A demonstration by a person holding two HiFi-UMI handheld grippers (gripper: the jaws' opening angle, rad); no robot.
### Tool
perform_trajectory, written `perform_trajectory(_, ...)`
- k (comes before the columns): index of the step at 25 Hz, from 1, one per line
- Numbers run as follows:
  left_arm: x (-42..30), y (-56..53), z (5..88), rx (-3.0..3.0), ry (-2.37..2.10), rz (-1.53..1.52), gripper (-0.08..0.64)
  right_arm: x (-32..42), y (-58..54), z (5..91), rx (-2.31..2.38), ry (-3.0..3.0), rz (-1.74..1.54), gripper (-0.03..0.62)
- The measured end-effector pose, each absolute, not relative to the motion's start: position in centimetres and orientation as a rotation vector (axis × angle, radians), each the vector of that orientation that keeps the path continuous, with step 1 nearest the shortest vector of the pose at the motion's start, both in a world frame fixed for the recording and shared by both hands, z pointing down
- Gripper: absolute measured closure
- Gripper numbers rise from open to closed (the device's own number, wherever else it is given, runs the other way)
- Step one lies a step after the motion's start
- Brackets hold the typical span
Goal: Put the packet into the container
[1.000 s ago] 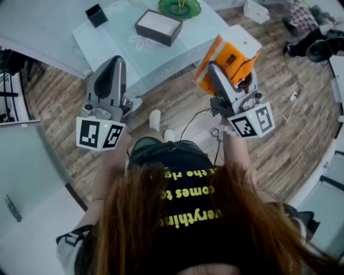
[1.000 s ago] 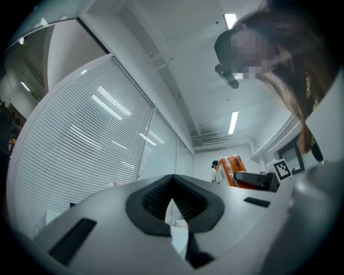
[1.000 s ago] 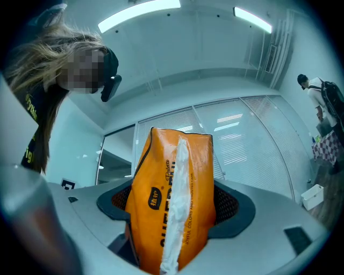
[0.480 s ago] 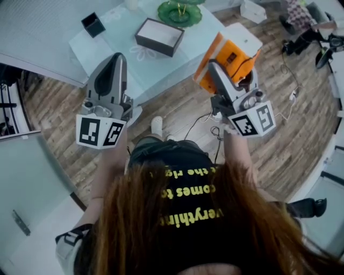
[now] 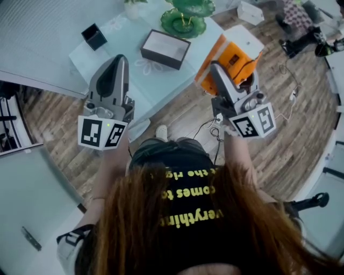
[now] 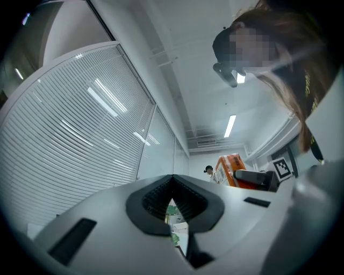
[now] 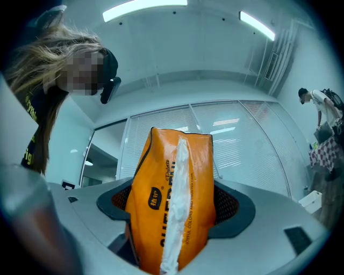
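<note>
In the head view my right gripper (image 5: pixel 217 67) is shut on an orange packet (image 5: pixel 232 56) and holds it above the floor, at the right end of the glass table (image 5: pixel 107 48). The right gripper view shows the packet (image 7: pixel 172 204) upright between the jaws of that gripper (image 7: pixel 173 200), its white seam facing the camera. An open dark box with a white inside (image 5: pixel 165 48) stands on the table, left of the packet. My left gripper (image 5: pixel 119 59) hangs over the table's near edge, shut and holding nothing. Its jaws (image 6: pixel 172 180) meet at the tips.
On the table are a small black box (image 5: pixel 93 36) and a green tiered dish (image 5: pixel 187 19). A white box (image 5: pixel 251 12) and cables (image 5: pixel 209 126) lie on the wooden floor. Blinds and glass walls stand to the left. Another person (image 7: pixel 318 103) stands far to the right.
Both grippers have come closer to the table: the dark box and green dish now sit lower and nearer in the head view. The packet stays gripped as before.
</note>
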State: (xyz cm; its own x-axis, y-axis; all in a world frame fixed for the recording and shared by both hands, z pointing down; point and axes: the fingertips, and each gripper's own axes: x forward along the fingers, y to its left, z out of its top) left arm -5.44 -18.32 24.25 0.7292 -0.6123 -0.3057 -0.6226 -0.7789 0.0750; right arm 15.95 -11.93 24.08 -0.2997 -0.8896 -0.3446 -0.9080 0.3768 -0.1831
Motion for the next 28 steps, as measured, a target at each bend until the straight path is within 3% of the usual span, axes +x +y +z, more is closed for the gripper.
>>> perform_trajectory(15,-5.0,-23.7,26.0,-2.923,1.087,0.466,0.558,16.6,-17.3,25.8,-1.572,2.272,-0.012,0.209)
perform_trajectory(28,0.2,-29.3,24.7,-2.820,1.232,0.488,0.558,22.8,-25.2,24.3,-1.443,2.343,-0.001,0.209)
